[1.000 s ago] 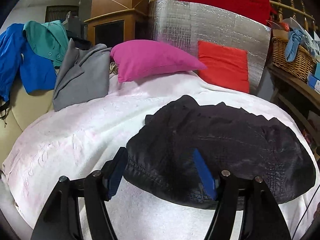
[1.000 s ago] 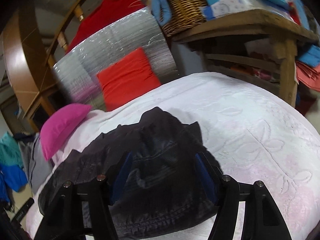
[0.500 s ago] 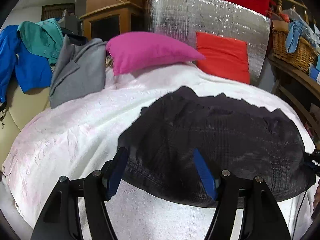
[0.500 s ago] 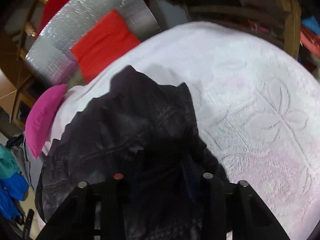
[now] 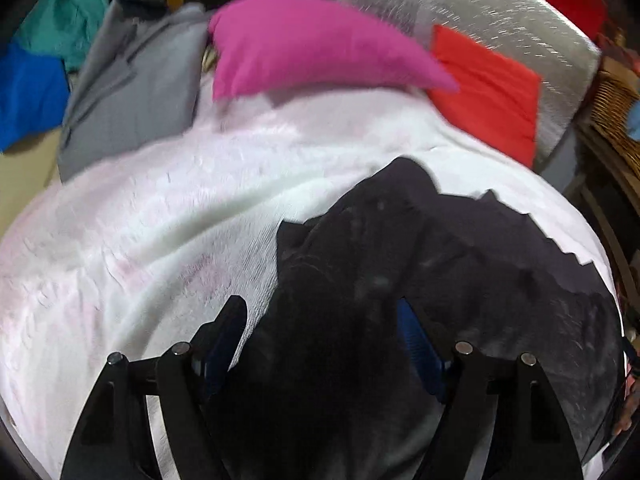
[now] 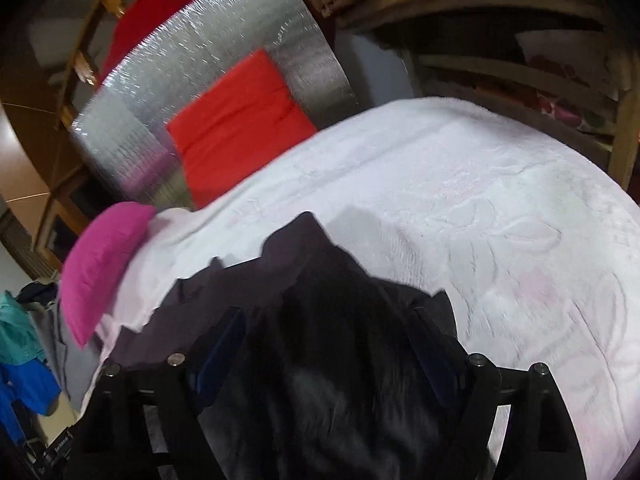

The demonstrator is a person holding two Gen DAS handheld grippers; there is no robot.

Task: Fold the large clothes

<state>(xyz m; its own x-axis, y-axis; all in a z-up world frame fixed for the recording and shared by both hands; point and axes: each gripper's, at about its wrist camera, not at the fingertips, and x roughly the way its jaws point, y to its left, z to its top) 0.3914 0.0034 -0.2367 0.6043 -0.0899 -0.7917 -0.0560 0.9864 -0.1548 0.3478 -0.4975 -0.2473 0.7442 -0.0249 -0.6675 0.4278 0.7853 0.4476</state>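
**Dark garment on the white bedspread, both jaws opening**

White and faintly pink, the bedspread point(image 5: 168, 240) is carrying a black garment point(image 5: 460, 280) that is lying crumpled across it. You are pointing your left gripper point(image 5: 320, 332) down at it; its jaws are opening wide, with black cloth lying between them and spreading past the right-hand jaw, the blue pads not pressing on it. Your right gripper point(image 6: 324, 344) is opening too, with a fold of the same garment point(image 6: 328, 320) running up between its jaws. Beyond both sets of jaws, a pink pillow point(image 5: 312, 44) and a red cushion point(image 5: 488, 92) are leaning against a silver foil panel point(image 5: 500, 12).
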